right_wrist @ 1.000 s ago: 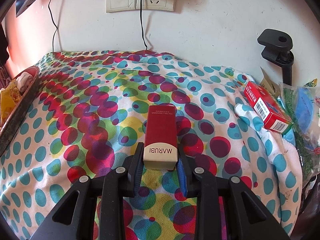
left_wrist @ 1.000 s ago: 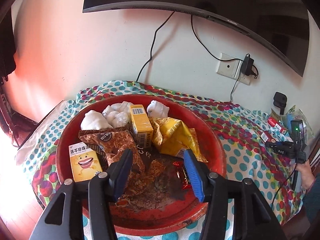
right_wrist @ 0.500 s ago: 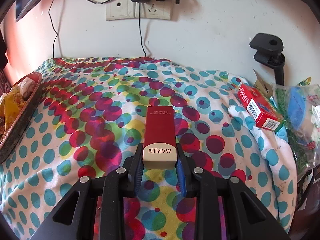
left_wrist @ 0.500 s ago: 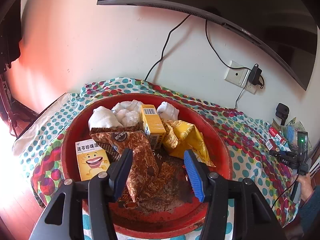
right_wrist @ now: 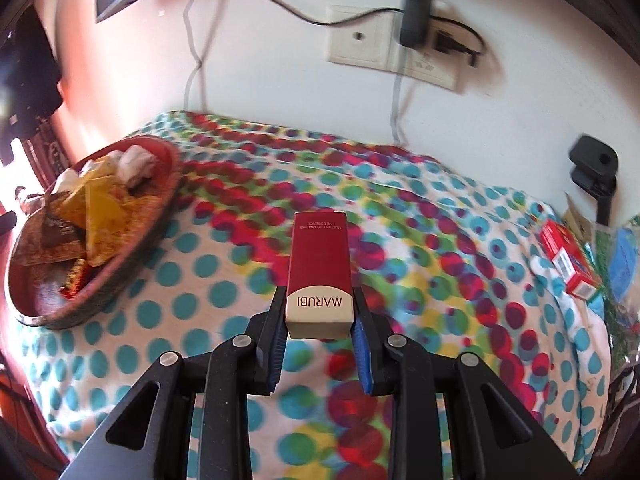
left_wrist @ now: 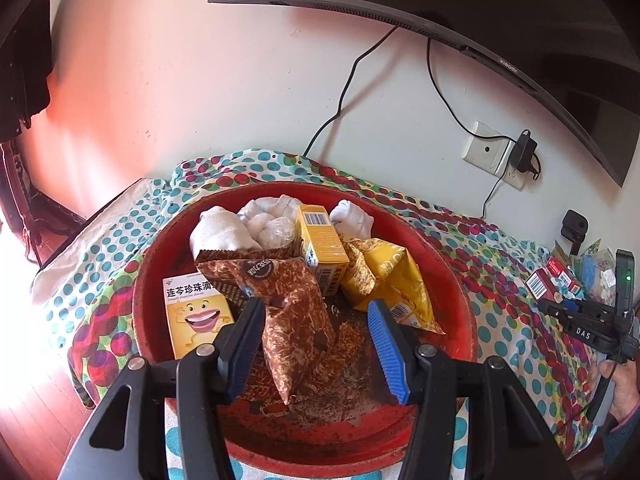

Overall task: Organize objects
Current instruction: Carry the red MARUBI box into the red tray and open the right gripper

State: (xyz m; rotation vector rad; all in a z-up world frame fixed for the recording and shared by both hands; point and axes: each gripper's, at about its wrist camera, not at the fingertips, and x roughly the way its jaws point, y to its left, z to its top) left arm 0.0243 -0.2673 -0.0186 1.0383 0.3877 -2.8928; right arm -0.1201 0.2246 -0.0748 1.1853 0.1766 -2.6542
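Spotted cloth [right_wrist: 224, 320] covers the desk below a wall socket [right_wrist: 394, 46]. Above it the right tool [right_wrist: 320, 334] is clamped on the pale end of a red box [right_wrist: 319, 270], lifted clear of the cloth. At the left sits a red bowl [left_wrist: 460, 304] of snack packets; the left tool [left_wrist: 316, 344] hangs over it, jaws wide apart, gripping nothing, a brown packet [left_wrist: 294, 312] lying between them.

1. Your left wrist view looks steeply down over the nearby red basin [left_wrist: 460, 280], facing the wall.
2. Your right wrist view looks down across the dotted cloth [right_wrist: 224, 312].
3. Both show basin [right_wrist: 132, 252], cloth [left_wrist: 500, 280] and wall socket [left_wrist: 486, 150].
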